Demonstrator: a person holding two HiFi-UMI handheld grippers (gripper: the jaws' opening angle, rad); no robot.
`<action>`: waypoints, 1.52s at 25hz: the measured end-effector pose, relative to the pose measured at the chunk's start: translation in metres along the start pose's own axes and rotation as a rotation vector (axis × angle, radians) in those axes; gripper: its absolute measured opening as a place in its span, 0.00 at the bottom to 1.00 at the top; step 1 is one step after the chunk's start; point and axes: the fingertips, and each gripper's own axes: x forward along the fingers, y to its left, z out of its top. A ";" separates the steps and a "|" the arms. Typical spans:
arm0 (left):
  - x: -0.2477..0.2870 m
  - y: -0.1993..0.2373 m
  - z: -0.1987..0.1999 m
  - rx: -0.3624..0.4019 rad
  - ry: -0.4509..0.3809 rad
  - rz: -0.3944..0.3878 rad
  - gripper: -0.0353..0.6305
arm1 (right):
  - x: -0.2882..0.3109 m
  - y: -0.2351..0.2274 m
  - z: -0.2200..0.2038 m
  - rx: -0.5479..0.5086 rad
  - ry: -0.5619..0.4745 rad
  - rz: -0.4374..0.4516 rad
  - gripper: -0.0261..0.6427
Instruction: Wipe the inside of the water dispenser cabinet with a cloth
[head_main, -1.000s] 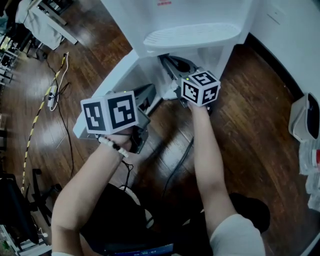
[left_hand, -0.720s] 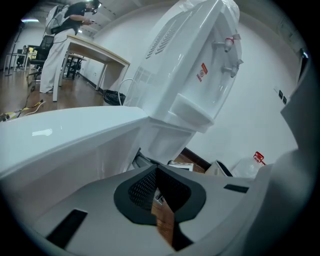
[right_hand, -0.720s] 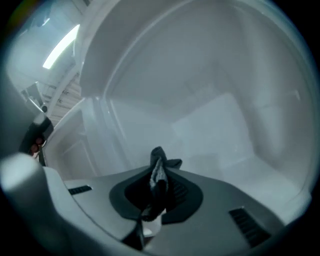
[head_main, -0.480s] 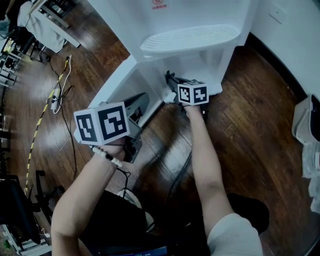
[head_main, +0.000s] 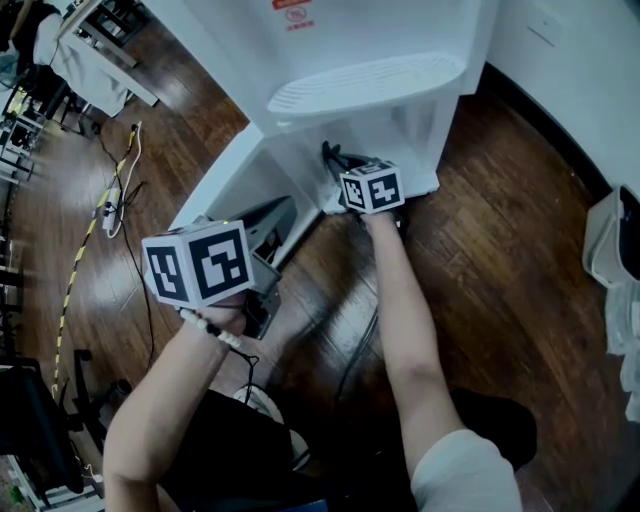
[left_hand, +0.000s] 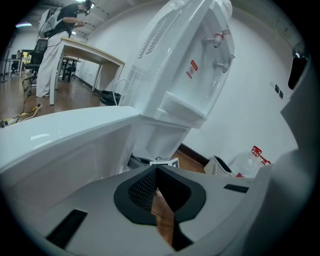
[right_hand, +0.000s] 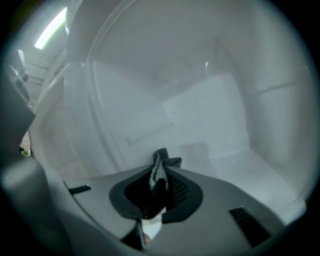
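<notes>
Dark cloth (right_hand: 158, 175), bunched into a narrow fold, is pinched in the right gripper (right_hand: 162, 165). Its long axis runs along the jaws, and a short end pokes past their tips toward the back wall of the white cabinet (right_hand: 200, 115). The gripper is inside the cabinet, with pale walls on every side. The head view shows this gripper's marker cube at the cabinet mouth, under the drip tray of the water dispenser (left_hand: 190, 75).

The left gripper (left_hand: 156, 172) is pressed together at its tips with nothing between them. It is held outside, just beside the open cabinet door (left_hand: 65, 135), over the wooden floor (head_main: 480, 230).

A red label sits on the dispenser's front below the two taps. Its print is too small to read.
</notes>
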 end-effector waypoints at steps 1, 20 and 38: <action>0.000 0.000 0.000 0.000 0.001 -0.001 0.03 | -0.004 0.003 0.015 -0.007 -0.037 0.025 0.10; -0.007 0.002 0.001 -0.015 -0.010 -0.002 0.03 | 0.000 0.007 0.084 -0.150 -0.160 0.050 0.10; 0.000 0.004 -0.008 -0.022 0.034 -0.002 0.03 | 0.054 -0.041 0.013 0.003 0.037 -0.024 0.10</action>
